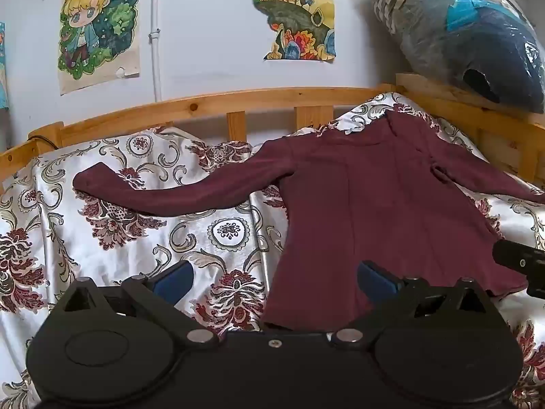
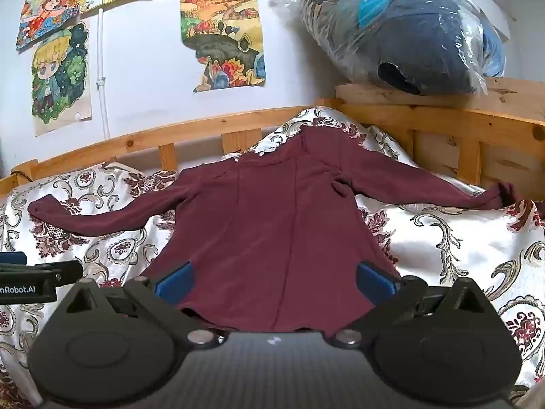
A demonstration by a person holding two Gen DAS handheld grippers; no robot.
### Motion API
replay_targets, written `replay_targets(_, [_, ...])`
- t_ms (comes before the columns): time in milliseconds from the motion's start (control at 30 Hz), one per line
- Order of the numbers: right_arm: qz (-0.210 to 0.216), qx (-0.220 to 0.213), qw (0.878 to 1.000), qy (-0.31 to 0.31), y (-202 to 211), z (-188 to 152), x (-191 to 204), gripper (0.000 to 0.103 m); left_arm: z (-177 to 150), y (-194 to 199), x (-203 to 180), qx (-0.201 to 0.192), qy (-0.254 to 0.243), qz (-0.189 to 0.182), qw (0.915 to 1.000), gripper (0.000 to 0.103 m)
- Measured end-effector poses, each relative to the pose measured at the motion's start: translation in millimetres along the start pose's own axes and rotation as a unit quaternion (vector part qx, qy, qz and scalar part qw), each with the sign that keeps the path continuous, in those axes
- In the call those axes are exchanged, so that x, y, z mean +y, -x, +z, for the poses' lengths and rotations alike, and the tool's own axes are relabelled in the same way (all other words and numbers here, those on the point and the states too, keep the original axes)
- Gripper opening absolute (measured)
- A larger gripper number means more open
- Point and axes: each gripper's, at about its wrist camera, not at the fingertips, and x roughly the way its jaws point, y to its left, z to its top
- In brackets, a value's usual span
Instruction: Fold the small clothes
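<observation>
A small dark maroon long-sleeved knit top lies spread flat on the bed, front or back I cannot tell, its neck towards the headboard and its hem nearest the cameras. Vertical seams run down the body, and the hem flares a little. Both sleeves are stretched out to the sides: one reaches far across the cover towards the left in the right wrist view, the other runs to the right with its cuff crumpled near the bed rail. A small pucker of cloth sits near the right armpit.

The top rests on a shiny white satin bedcover with dark red flowers and grey-green scrolls, which is wrinkled and bunched up along the far side. A slatted light pine bed frame runs behind it. On the frame's wider board at the right lies a big clear plastic bag stuffed with dark blue and turquoise fabric, with something dark piled on top of it. Colourful cartoon posters hang on the pale wall, beside a thin white pipe.

The left hand-held gripper has its blue pads wide apart over the hem's left corner, holding nothing. The right hand-held gripper is likewise spread wide over the hem, gripping nothing.
</observation>
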Motion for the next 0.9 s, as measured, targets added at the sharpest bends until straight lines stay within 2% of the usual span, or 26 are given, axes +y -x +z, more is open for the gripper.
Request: replay_targets(900, [0.004,0.014,1.0,0.001,-2.9,-0.5,2.8,0.103,-0.4,0.4,-1.4,0.007,0.0,-0.001,1.0,0.102])
